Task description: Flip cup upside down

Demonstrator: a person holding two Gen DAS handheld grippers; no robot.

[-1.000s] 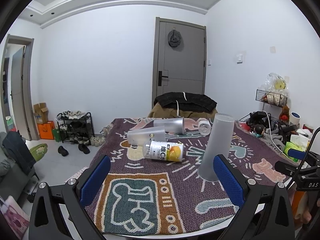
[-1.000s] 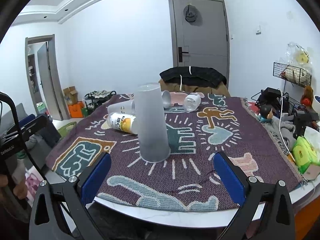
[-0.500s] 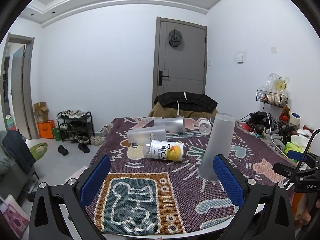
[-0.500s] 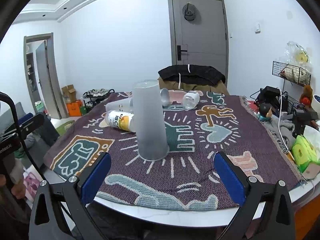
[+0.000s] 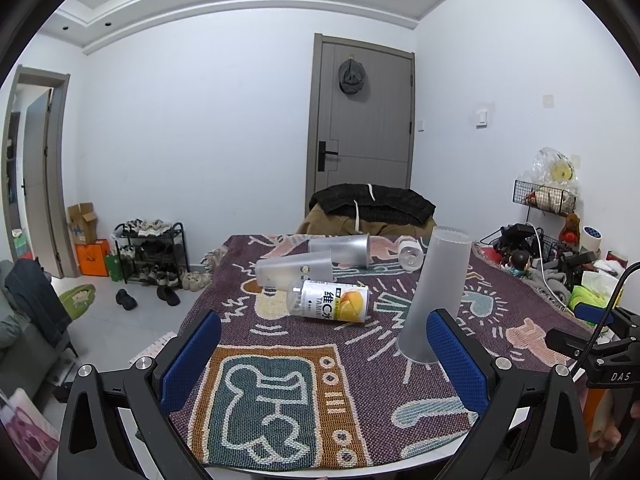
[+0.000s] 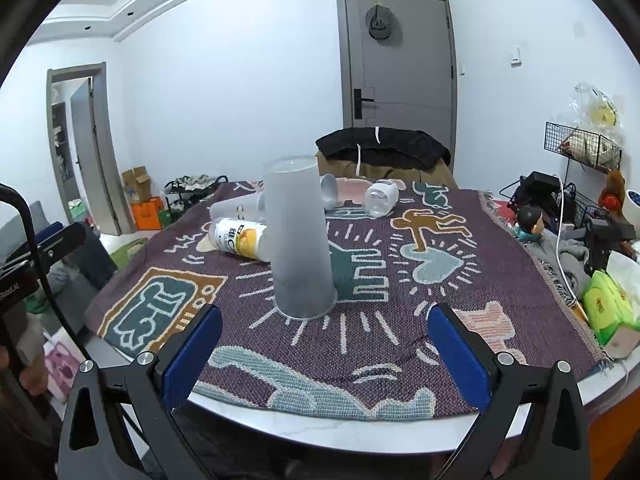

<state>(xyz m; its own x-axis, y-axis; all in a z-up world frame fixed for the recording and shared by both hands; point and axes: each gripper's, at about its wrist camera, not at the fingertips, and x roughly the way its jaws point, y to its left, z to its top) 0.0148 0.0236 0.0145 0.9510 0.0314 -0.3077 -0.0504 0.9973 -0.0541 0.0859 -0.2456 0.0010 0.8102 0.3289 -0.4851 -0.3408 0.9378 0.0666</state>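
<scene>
A tall frosted plastic cup [image 5: 436, 292] stands upside down, wide mouth on the patterned cloth; it also shows in the right wrist view [image 6: 298, 240]. My left gripper [image 5: 324, 360] is open and empty at the table's near edge, its right pad just in front of the cup's base. My right gripper [image 6: 326, 354] is open and empty, back from the cup, near the table edge. The right gripper's body shows at the right of the left wrist view [image 5: 600, 340].
A labelled bottle [image 5: 330, 300] lies on its side behind the cup. Two frosted cups [image 5: 296, 270] [image 5: 340, 245] and a small clear bottle [image 5: 410, 252] lie further back. Clutter and a green tissue pack [image 6: 610, 304] sit at the table's right edge.
Both grippers have drawn back slightly from the upside-down cup and stay open. The cup has not moved.
</scene>
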